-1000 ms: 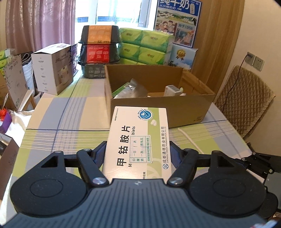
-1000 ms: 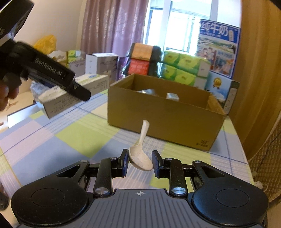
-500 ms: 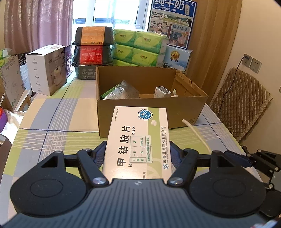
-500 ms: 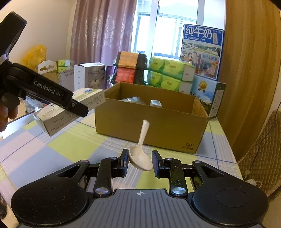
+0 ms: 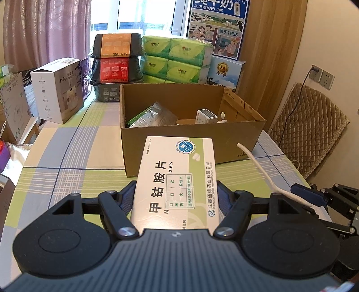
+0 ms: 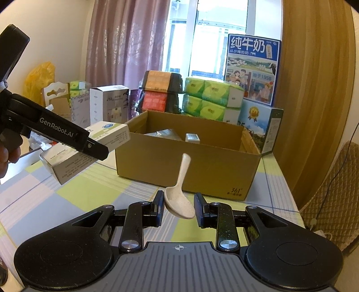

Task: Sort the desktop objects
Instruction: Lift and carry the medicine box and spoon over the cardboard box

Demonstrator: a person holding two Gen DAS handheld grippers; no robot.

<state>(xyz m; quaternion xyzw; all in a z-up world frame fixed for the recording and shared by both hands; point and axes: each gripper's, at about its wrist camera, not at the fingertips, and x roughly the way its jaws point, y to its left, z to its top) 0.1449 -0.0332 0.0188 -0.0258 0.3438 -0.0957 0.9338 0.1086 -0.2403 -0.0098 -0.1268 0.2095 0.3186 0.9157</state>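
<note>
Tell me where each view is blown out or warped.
Left wrist view: window overexposed behind the stacked goods; medicine box in the left gripper sharp, print legible. Right wrist view: window glares white; fisheye bends the wooden panel; spoon in the right gripper stays crisp.

Both wrist views face the cardboard box (image 5: 193,143) nearby

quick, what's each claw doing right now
Left claw: closed on the medicine box.
Right claw: closed on the spoon, held by its bowl.
</note>
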